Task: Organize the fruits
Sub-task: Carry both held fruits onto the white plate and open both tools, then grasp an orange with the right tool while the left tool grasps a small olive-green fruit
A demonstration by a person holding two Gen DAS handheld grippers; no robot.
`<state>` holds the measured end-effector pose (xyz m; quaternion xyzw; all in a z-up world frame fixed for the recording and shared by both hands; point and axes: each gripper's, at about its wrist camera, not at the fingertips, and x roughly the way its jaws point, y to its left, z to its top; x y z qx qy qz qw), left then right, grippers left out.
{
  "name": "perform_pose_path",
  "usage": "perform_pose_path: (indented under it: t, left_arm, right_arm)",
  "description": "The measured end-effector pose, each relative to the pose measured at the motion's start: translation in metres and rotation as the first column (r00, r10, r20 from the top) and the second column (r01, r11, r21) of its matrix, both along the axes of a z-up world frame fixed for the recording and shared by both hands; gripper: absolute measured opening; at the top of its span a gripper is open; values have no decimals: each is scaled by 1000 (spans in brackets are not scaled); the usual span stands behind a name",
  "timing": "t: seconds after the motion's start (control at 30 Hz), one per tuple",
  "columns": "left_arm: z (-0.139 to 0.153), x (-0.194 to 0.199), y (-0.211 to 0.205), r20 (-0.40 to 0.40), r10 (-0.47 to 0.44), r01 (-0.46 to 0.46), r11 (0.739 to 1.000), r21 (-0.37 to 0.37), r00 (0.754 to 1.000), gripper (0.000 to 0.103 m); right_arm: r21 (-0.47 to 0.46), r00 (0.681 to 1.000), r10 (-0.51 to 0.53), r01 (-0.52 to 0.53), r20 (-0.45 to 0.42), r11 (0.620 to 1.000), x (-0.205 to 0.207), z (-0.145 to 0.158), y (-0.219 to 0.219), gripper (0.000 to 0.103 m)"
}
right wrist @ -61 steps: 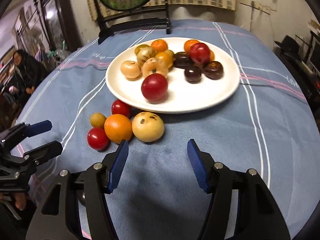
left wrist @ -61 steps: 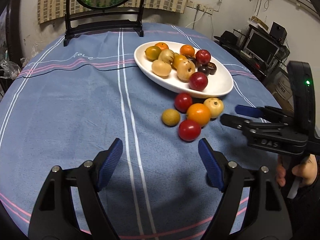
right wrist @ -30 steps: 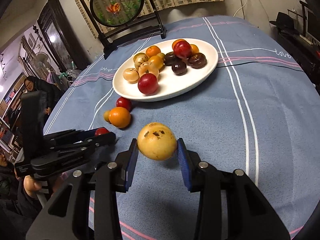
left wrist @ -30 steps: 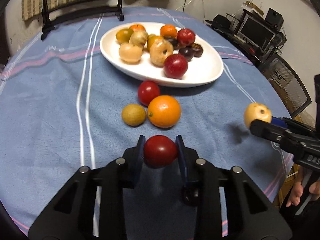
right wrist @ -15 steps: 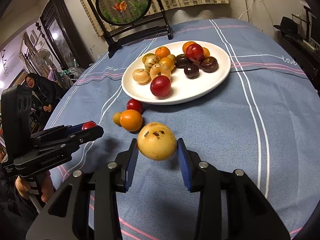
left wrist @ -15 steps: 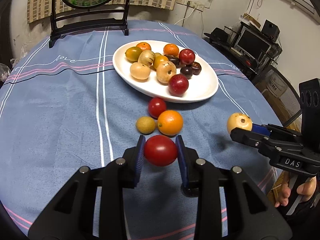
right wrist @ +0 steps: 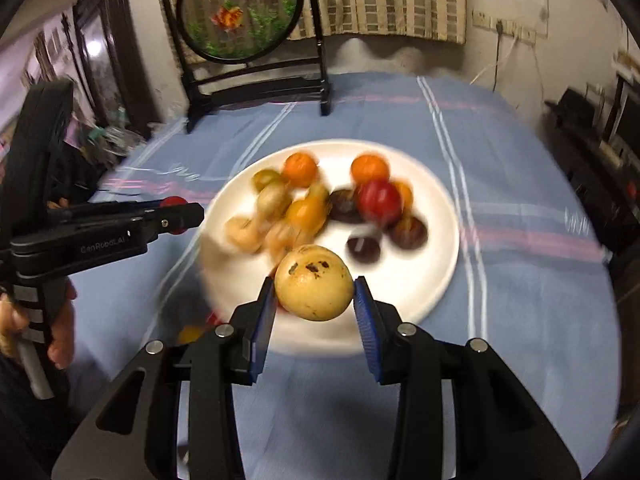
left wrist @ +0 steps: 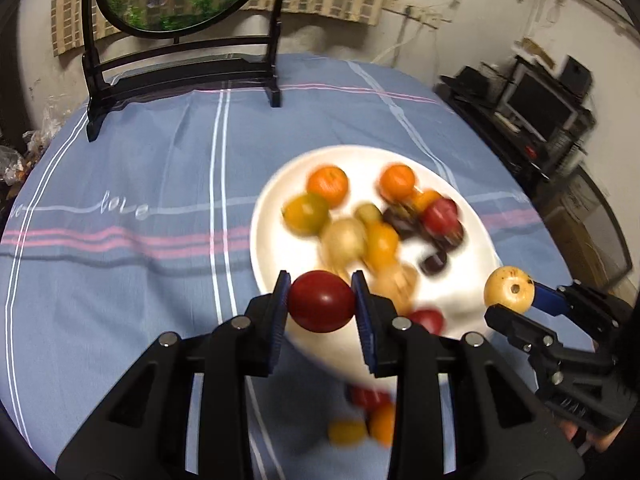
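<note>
Left hand-held gripper point(left wrist: 321, 307): clenched on a red fruit point(left wrist: 321, 301), which sits between its blue pads, above the near rim of the white plate point(left wrist: 272, 200).
Loose fruits point(left wrist: 368, 416): blurred, on the blue cloth of the counter point(left wrist: 120, 280), below the left hand-held gripper's right finger.
Plate: ahead of both hand-held grippers, with many blurred fruits on it.
Right hand-held gripper point(right wrist: 314, 301): grasping a spotted yellow fruit point(right wrist: 314, 283) between its pads, over the plate's near part.
Round goldfish screen point(right wrist: 240, 12): far behind the plate, on a black stand.
</note>
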<state>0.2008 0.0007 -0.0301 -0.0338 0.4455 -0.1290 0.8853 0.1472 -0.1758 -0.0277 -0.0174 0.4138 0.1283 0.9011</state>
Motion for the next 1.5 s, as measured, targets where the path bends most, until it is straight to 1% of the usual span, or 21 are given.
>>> perform_pose_path:
  t: [0.03, 0.07, 0.13, 0.23, 0.27, 0.3, 0.33, 0.43, 0.5, 0.53, 0.6, 0.63, 0.67, 0.7, 0.83, 0.9, 0.93, 1.03, 1.17, 1.3, 1.5]
  left_arm:
    - [-4, 11, -3, -13, 4, -3, 1000, 5, 1000, 32]
    - [-7, 18, -5, -28, 2, -2, 1000, 3, 1000, 32]
    - [-14, 30, -7, -52, 7, -7, 1000, -2, 999, 32]
    - [-21, 40, -9, -71, 9, -9, 1000, -4, 997, 33]
    - [-23, 43, -8, -73, 11, -12, 1000, -10, 997, 46]
    - [-23, 45, -7, -74, 12, -14, 1000, -18, 997, 57]
    - [-21, 46, -5, -64, 23, -25, 999, -23, 998, 68]
    - [-10, 41, -1, -40, 31, -32, 999, -39, 999, 68]
    - [0, 29, 3, -19, 29, -30, 998, -61, 999, 68]
    - [7, 16, 4, -2, 19, -20, 997, -75, 1000, 68]
    - [17, -15, 6, 34, 5, -3, 997, -72, 999, 70]
    - [19, -30, 8, 50, 3, 0, 998, -66, 999, 75]
    - [20, -47, 11, 70, 9, -5, 998, -59, 998, 78]
    - [18, -67, 14, 88, 24, -19, 998, -53, 996, 78]
    - [3, -122, 26, 134, 71, -68, 997, -26, 988, 78]
    - [-9, -145, 32, 147, 99, -101, 995, 3, 984, 78]
    - [-12, -150, 34, 140, 104, -106, 994, 8, 985, 78]
    - [-21, -163, 45, 106, 118, -119, 993, -2, 987, 78]
    - [-20, -174, 56, 105, 138, -136, 990, -24, 985, 78]
    - [-16, -182, 64, 118, 143, -140, 989, -36, 983, 78]
    - [-15, -183, 72, 121, 139, -134, 990, -42, 983, 78]
  right_arm:
    - [-31, 1000, -14, 14, -11, 999, 15, -6, 4, 39]
    - [-39, 999, -21, 20, -26, 999, 24, -12, 5, 39]
    - [-26, 997, -25, 23, -66, 999, 39, -23, 5, 39]
    - [-40, 997, -36, 34, -61, 999, 48, -27, 6, 40]
    - [-47, 997, -41, 38, -60, 998, 51, -27, 6, 42]
    - [-51, 997, -48, 45, -60, 998, 53, -27, 5, 52]
    - [-49, 997, -56, 53, -50, 997, 53, -25, 4, 57]
    - [-25, 998, -60, 59, -16, 998, 45, -10, -1, 58]
    - [-4, 998, -62, 62, 0, 998, 32, 4, -6, 58]
    - [6, 998, -58, 58, 9, 998, 22, 10, -8, 58]
    - [15, 998, -46, 45, 32, 999, 1, 17, -11, 62]
    - [23, 998, -33, 32, 46, 999, -21, 19, -13, 62]
    - [29, 999, -22, 21, 48, 999, -34, 19, -12, 62]
    - [43, 999, 1, -3, 45, 999, -55, 15, -12, 62]
    - [85, 998, 62, -63, 10, 994, -108, -6, -2, 62]
    - [92, 997, 74, -72, -18, 993, -120, -15, 6, 62]
    - [96, 996, 80, -76, -34, 992, -125, -19, 9, 62]
    - [86, 995, 88, -84, -47, 993, -130, -24, 19, 62]
    - [98, 992, 105, -98, -73, 990, -125, -28, 31, 62]
    - [99, 988, 113, -103, -104, 990, -101, -37, 46, 62]
    - [82, 989, 102, -93, -110, 992, -73, -50, 58, 62]
